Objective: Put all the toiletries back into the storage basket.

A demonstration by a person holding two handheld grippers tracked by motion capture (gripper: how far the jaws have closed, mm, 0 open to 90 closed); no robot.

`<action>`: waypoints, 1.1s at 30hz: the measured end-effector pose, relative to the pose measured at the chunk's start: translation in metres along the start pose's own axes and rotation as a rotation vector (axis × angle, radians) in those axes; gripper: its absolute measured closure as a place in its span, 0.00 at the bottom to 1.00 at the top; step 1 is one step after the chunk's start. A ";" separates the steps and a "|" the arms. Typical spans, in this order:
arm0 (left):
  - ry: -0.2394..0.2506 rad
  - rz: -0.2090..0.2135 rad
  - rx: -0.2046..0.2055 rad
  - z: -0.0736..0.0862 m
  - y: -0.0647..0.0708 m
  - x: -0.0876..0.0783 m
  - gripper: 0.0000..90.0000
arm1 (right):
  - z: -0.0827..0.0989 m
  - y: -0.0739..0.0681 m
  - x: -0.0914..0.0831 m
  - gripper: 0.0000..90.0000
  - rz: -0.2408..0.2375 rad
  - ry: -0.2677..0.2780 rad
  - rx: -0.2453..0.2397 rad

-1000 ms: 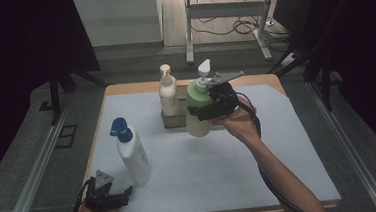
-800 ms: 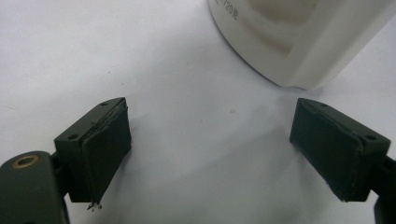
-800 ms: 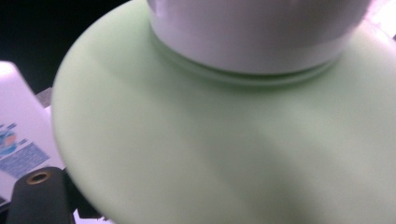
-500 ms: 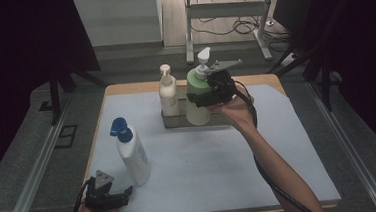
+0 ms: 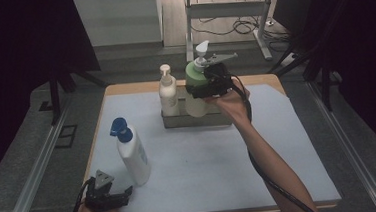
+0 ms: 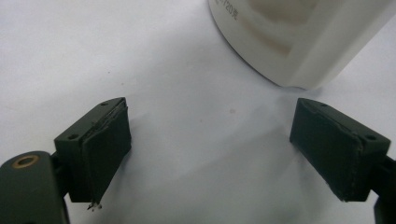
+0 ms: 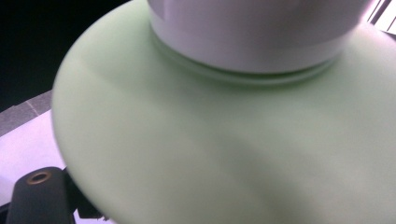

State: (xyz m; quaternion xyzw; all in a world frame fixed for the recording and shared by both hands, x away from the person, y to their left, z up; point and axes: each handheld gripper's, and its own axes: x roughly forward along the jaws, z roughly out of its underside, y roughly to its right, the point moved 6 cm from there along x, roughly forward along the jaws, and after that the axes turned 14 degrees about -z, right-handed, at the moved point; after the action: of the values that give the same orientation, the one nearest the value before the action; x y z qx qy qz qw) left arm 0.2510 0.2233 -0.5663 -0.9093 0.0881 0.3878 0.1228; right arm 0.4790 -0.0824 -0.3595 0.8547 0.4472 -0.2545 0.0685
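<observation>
A pump bottle with a pale green shoulder (image 5: 193,74) and white pump head is held by my right gripper (image 5: 201,89), which is shut on its neck region. The bottle hangs at the metal tray (image 5: 197,120) at the back of the table, its base just behind the tray's front wall; I cannot tell whether it rests there. In the right gripper view the green shoulder (image 7: 210,154) is pressed close to the camera. My left gripper (image 5: 119,196) lies open at the front left, its jaws (image 6: 233,154) wide apart on the white mat.
A small white pump bottle (image 5: 168,95) stands in the left end of the tray. A taller white bottle with a blue pump (image 5: 133,157) stands just beyond my left gripper, its base (image 6: 299,42) close ahead. A white mat (image 5: 220,159) covers the table.
My right gripper has carried the green bottle away from me toward the back of the table, to the tray. The left gripper has stayed put.
</observation>
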 end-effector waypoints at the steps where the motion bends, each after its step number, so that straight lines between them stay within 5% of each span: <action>1: 0.000 0.000 0.000 0.000 0.000 0.000 0.13 | 0.000 0.002 0.001 0.14 0.005 0.001 -0.001; 33: 0.000 0.001 -0.001 0.000 0.000 0.000 0.13 | 0.018 0.026 0.040 0.14 0.052 -0.047 0.016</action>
State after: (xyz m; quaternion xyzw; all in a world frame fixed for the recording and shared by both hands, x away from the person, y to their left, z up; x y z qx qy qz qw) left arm 0.2509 0.2231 -0.5664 -0.9094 0.0881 0.3878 0.1221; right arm 0.5117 -0.0750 -0.3974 0.8603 0.4211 -0.2763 0.0787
